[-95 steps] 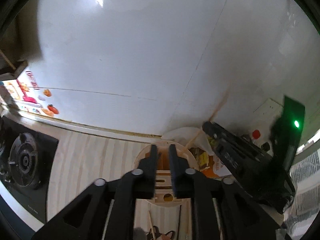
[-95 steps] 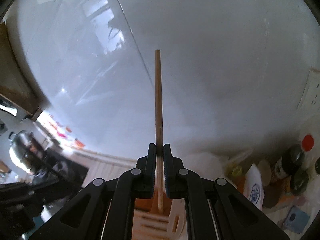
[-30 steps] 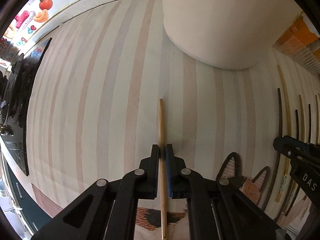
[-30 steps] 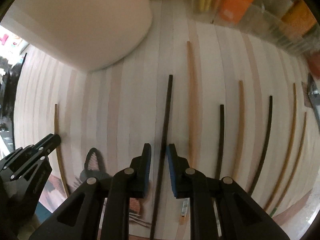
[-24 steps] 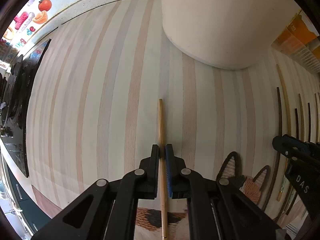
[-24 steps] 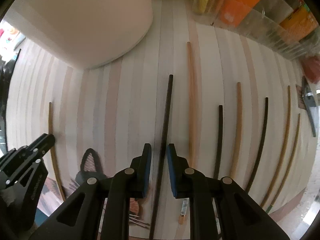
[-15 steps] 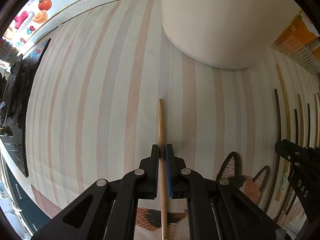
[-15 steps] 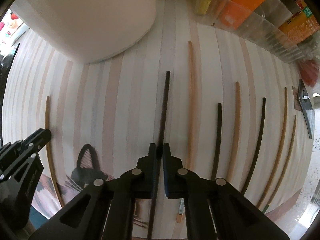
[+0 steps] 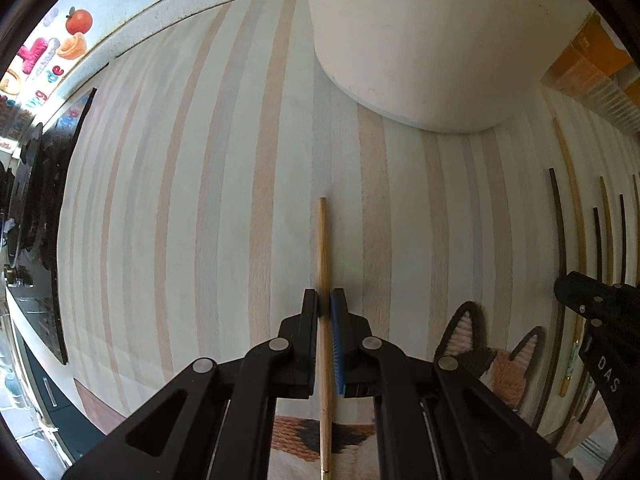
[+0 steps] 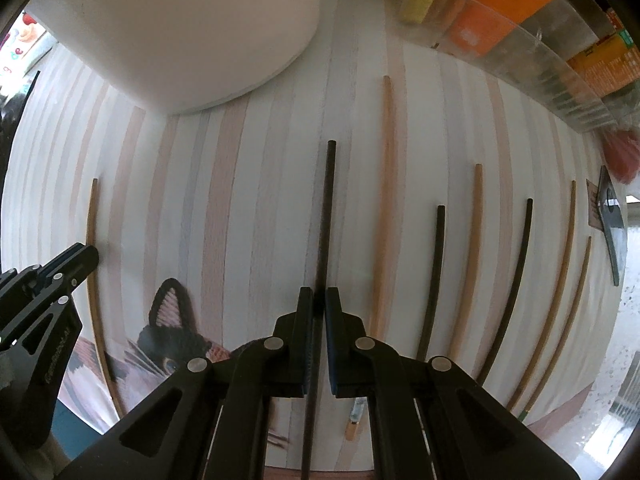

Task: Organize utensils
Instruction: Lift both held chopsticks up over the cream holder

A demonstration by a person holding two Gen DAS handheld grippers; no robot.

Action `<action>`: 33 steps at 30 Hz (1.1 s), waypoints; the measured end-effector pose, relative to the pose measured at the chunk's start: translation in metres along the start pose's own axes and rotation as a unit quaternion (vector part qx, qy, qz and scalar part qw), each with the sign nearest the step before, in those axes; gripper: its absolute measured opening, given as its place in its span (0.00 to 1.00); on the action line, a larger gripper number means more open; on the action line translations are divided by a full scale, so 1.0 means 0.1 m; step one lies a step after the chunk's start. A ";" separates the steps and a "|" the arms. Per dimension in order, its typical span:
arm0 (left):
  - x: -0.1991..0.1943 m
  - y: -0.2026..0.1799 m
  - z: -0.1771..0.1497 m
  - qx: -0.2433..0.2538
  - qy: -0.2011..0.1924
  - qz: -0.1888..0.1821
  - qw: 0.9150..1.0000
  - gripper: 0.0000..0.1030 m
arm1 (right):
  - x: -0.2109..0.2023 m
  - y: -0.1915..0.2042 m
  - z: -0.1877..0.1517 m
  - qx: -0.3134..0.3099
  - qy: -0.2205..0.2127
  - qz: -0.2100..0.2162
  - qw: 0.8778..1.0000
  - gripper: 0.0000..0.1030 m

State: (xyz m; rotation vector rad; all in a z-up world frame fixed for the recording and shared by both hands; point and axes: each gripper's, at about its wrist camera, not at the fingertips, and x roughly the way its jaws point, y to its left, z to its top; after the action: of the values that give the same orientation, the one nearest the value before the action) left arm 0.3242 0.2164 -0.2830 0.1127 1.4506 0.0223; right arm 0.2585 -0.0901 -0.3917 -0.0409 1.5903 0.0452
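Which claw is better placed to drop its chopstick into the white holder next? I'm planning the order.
Likely the left. The left claw is shut on the light wooden chopstick, pointing almost at the white holder. The right claw grips the dark chopstick; the holder sits off to its left.

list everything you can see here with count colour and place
holder: one, cream white, round, standing at the back of the mat
striped mat: one, pale with pink and grey stripes, covering the counter; a cat picture at its near edge
light chopstick: one, pale wood, lying apart on the left of the mat, in the left claw
dark chopstick: one, black, mid-mat, in the right claw
loose chopsticks: seven, lying in a row right of the dark chopstick, five wood such as, two black such as
clear bin: one, back right, holding orange and yellow packets
stove: one, black, far left
left claw: black, shut on the light chopstick
right claw: black, shut on the dark chopstick
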 end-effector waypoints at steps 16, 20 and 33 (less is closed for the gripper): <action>-0.62 0.12 -0.28 -0.036 -0.064 -0.035 0.997 0.03 | -0.35 -0.37 -0.23 0.039 -0.068 0.082 0.994 0.05; -0.92 0.15 -0.36 -0.046 -0.096 -0.048 0.993 0.03 | -0.57 -0.45 -0.30 0.037 -0.092 0.099 0.990 0.05; -1.94 0.38 -0.31 -0.077 -0.230 -0.065 0.968 0.03 | -1.53 -0.64 -0.48 0.032 -0.223 0.133 0.965 0.05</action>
State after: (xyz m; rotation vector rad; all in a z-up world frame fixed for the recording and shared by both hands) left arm 0.2722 0.2399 -0.0912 -0.1011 0.9850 0.0022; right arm 0.2175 -0.1565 -0.2378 0.2199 1.1372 0.1986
